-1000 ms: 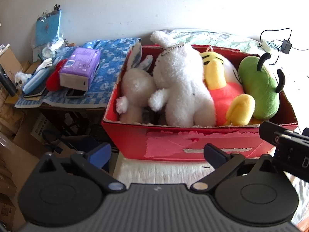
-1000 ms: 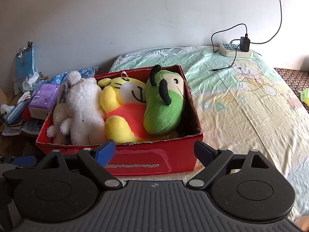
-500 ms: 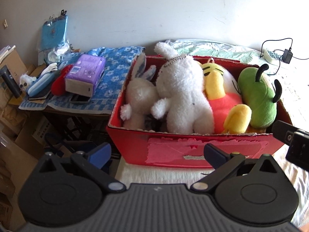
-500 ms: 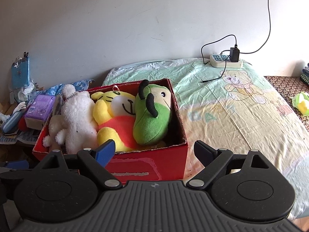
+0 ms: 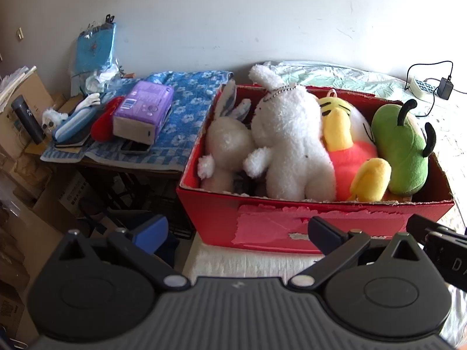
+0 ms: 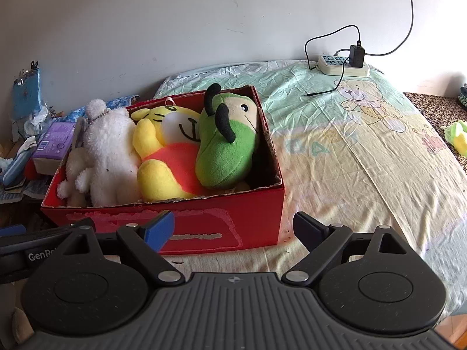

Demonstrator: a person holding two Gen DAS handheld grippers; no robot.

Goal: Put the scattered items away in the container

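The bed [image 6: 350, 157] wears a wrinkled pastel sheet printed with a bear. On it at nine o'clock sits the red cardboard box [image 6: 233, 224]. A white power strip [image 6: 341, 65] lies at twelve o'clock; a green-yellow soft item [image 6: 458, 137] lies at three o'clock.

Beside the bed, a side table [image 5: 128, 166] carries a blue floral cloth [image 5: 189, 110] bearing a purple pack [image 5: 143, 110].

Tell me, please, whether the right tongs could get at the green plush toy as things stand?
Probably yes: the right tongs are open and empty, and the green plush toy lies uncovered atop the red box.
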